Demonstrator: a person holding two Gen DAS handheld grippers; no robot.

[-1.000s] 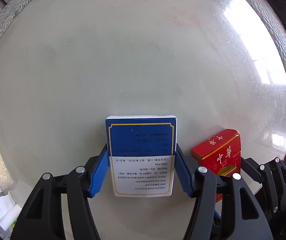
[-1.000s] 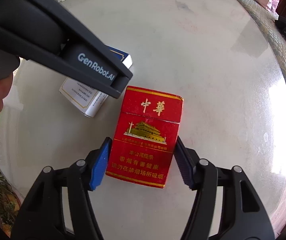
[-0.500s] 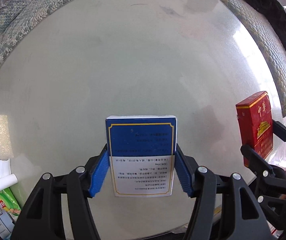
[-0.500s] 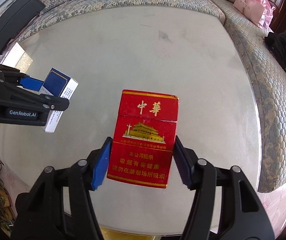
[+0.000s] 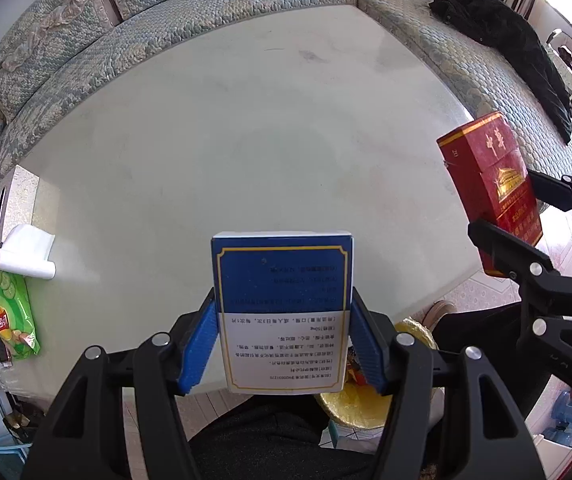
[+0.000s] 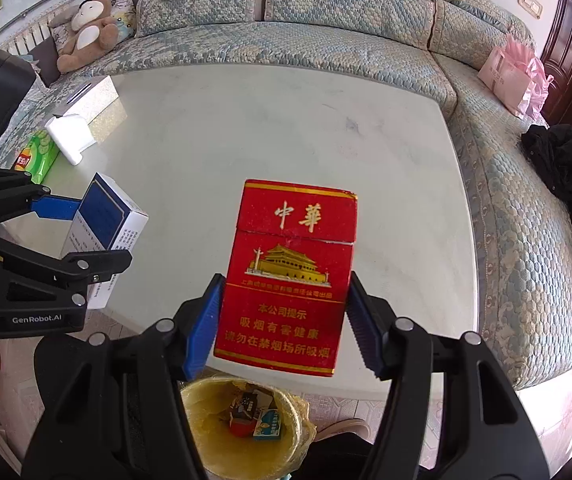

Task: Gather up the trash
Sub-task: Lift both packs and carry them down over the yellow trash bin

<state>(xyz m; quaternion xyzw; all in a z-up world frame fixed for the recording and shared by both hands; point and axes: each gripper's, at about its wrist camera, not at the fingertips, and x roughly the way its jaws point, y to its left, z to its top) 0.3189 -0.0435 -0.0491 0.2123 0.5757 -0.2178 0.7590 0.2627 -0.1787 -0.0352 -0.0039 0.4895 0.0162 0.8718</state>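
In the left wrist view, the left gripper [image 5: 282, 340] fills the lower centre of the frame, its jaws clamped on the two sides of a blue-and-white cardboard box [image 5: 282, 308] printed with small text, held above the near edge of the pale round surface [image 5: 246, 140]. At the right edge of that frame the right gripper [image 5: 498, 220] shows from the side, gripping a red cigarette pack with gold lettering [image 5: 490, 184]. This view alone shows the pack's narrow side panel.

The right wrist view shows the red pack's full front at lower centre, with its gold building emblem, pinched between the blue pads of the right gripper's closed jaws. Here the left gripper sits at the left edge with the blue-and-white box seen end-on.

Only the right wrist view looks into the yellow-lined waste bin [image 6: 242, 424] at the bottom centre, below the pack; a small blue box and other scraps lie inside. The left view shows only part of its yellow rim behind the jaws.

Both views show a green snack packet [image 5: 12, 312], a white paper roll [image 5: 26, 256] and a silver tissue box [image 6: 94, 104] at the left side of the surface. A brown teddy bear [image 6: 86, 28] on the patterned sofa [image 6: 326, 36] appears whole only in the right view, at upper left. A black garment [image 5: 506, 52] lies on the sofa at upper right of the left view.
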